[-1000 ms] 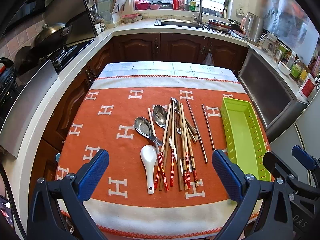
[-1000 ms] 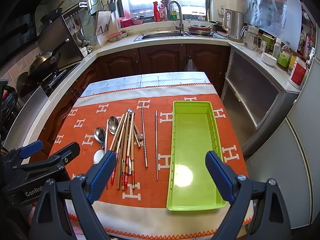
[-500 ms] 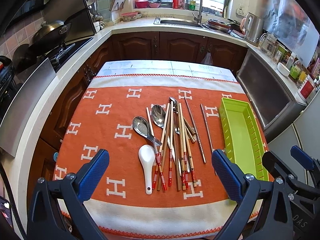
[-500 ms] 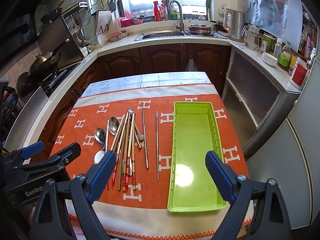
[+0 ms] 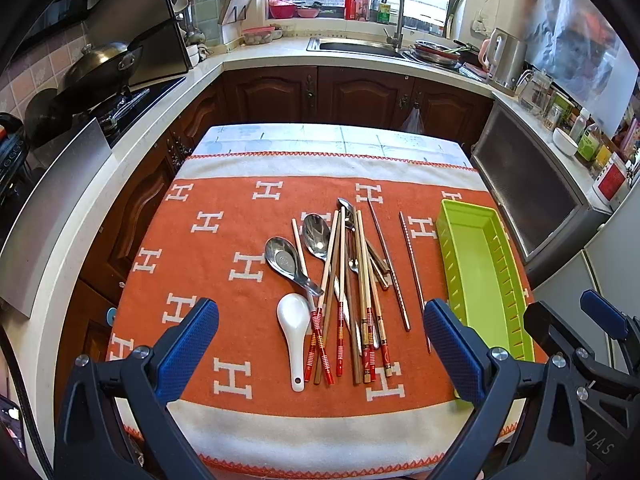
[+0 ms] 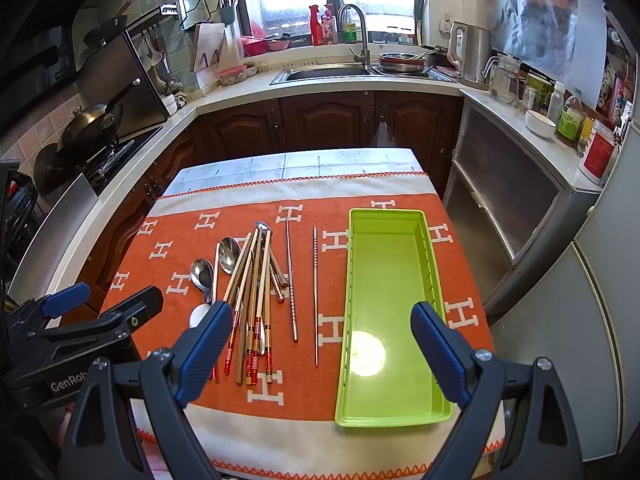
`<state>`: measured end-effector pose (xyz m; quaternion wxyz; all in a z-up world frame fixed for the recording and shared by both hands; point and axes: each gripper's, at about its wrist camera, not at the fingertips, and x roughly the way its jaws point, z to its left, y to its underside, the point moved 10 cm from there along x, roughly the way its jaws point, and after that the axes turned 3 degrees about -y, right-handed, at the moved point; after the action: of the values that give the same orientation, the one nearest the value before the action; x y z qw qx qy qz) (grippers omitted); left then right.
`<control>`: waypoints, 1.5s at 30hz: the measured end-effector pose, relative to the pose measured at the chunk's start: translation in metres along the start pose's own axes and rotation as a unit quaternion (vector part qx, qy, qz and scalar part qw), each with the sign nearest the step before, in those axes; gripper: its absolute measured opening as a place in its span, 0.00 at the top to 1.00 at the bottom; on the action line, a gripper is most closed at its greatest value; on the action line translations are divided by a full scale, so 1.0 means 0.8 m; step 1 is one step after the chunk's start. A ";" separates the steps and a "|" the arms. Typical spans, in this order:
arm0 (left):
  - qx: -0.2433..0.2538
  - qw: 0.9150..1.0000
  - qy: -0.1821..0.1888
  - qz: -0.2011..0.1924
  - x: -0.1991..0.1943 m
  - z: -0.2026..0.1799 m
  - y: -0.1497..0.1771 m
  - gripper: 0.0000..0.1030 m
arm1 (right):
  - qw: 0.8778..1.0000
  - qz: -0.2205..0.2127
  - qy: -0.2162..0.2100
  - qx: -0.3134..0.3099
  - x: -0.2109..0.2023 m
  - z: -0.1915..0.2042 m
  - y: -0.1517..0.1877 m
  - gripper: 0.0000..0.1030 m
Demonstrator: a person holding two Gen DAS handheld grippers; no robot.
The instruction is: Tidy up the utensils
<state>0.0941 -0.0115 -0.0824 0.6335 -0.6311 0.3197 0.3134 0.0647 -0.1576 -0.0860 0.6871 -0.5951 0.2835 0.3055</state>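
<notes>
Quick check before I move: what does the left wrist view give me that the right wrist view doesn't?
Only the left wrist view shows the whole white ceramic spoon, handle included, and the near ends of the chopsticks unobstructed. Only the right wrist view shows the entire bare floor of the green tray; there a finger of the right gripper covers most of the white spoon. Both show the two metal spoons, the two separate steel chopsticks, the orange cloth, and both grippers open, including the left gripper.
</notes>
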 end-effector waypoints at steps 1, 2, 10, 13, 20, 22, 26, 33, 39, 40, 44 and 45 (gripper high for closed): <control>0.000 1.000 0.001 -0.001 0.000 0.000 -0.001 0.02 | 1.000 -0.001 0.001 -0.001 0.000 0.001 -0.002 0.11; 0.000 1.000 0.002 -0.001 0.000 0.000 -0.001 0.02 | 1.000 -0.002 0.001 -0.002 -0.001 0.002 -0.003 0.11; -0.002 1.000 0.012 0.001 0.003 0.001 -0.004 0.02 | 1.000 0.000 -0.001 -0.008 -0.001 0.005 -0.005 0.11; -0.002 1.000 0.018 0.003 0.007 0.000 -0.005 0.02 | 1.000 0.002 -0.002 -0.008 0.001 0.007 -0.005 0.12; -0.009 0.999 0.035 0.038 0.036 0.015 -0.006 0.02 | 1.000 0.000 -0.006 -0.008 0.010 0.006 -0.010 0.12; -0.008 0.999 0.025 0.046 0.045 0.022 -0.006 0.02 | 1.000 0.004 -0.012 -0.010 0.016 0.007 -0.012 0.12; 0.000 0.998 0.029 0.062 0.068 0.028 -0.005 0.02 | 0.999 0.021 -0.022 -0.009 0.039 0.009 -0.021 0.17; -0.005 0.995 0.040 0.095 0.121 0.052 0.010 0.13 | 0.997 0.054 -0.051 -0.004 0.096 0.022 -0.028 0.25; -0.038 0.986 0.075 0.147 0.168 0.070 0.048 0.36 | 0.992 0.090 -0.083 -0.011 0.142 0.047 -0.018 0.37; -0.042 0.983 0.083 0.156 0.177 0.071 0.057 0.37 | 0.991 0.095 -0.091 -0.011 0.149 0.052 -0.016 0.37; -0.055 0.975 0.109 0.187 0.200 0.068 0.081 0.51 | 0.988 0.112 -0.105 -0.003 0.176 0.060 -0.009 0.43; -0.058 0.974 0.113 0.190 0.204 0.068 0.084 0.52 | 0.987 0.119 -0.106 0.001 0.183 0.060 -0.006 0.45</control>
<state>0.1384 0.0424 -0.2532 0.4848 -0.6259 0.4842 0.3726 0.1653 -0.0987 -0.1867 0.6726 -0.5205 0.2780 0.4466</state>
